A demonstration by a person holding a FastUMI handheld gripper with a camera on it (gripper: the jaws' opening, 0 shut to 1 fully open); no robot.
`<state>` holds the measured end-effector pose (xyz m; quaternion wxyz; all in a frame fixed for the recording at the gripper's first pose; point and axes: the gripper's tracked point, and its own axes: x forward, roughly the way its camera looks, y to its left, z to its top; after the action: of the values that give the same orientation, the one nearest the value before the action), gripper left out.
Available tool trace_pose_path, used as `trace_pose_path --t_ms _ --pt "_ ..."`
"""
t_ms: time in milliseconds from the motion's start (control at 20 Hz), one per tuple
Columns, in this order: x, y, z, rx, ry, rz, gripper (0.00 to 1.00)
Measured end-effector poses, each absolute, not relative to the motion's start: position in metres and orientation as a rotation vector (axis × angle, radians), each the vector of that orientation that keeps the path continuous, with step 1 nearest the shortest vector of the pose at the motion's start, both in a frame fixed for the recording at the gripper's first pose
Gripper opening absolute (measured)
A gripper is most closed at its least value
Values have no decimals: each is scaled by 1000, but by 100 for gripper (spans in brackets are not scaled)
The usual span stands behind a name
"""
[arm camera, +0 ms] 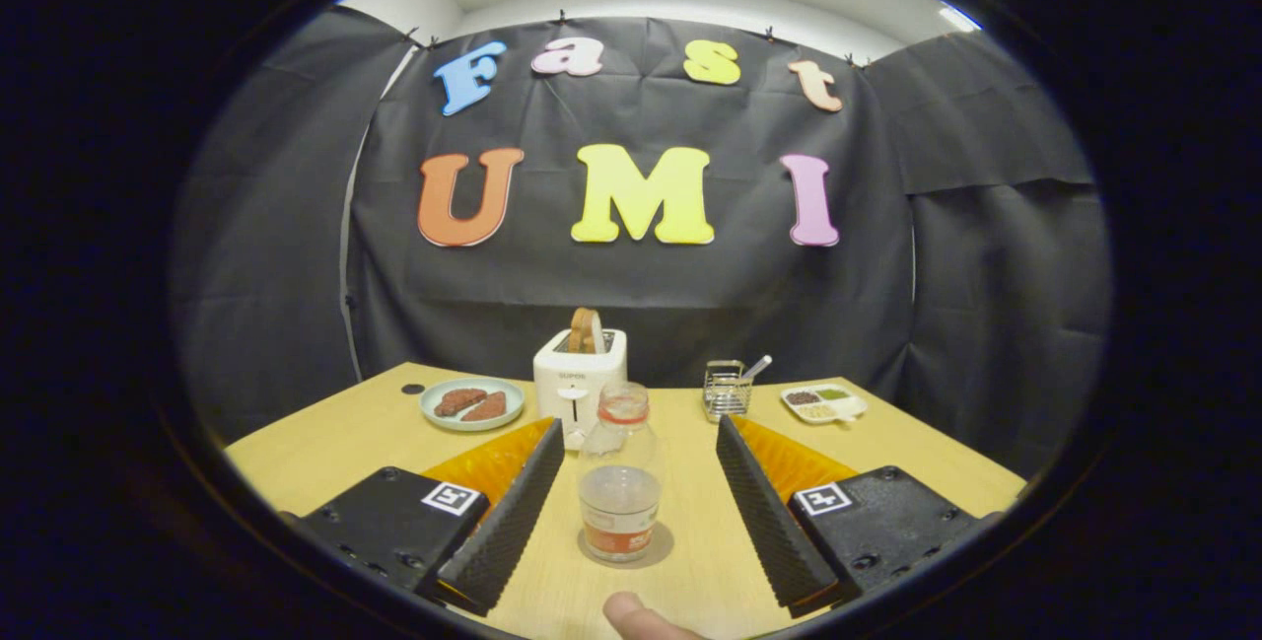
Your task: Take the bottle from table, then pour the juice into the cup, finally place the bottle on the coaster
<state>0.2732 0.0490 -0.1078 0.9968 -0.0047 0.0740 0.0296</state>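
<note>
A clear plastic bottle with a red neck band and an orange label stands upright on a round grey coaster on the wooden table. A little pale liquid sits in its lower part. My gripper is open, its two fingers spread wide to either side of the bottle. Neither finger touches it; a gap shows on both sides. The bottle stands between the fingers, roughly level with their middle.
Beyond the bottle stands a white toaster with a bread slice in it. Left of it lies a pale plate with two meat pieces. A wire rack and a white divided dish sit at the back right. A person's fingertip shows just below the fingers.
</note>
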Motion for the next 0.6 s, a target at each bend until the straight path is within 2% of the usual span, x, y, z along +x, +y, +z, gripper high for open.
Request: trace_pose_path --t_ms 200,600 --pt "243 33 -40 -41 85 14 100" --pt "172 31 71 22 51 27 100"
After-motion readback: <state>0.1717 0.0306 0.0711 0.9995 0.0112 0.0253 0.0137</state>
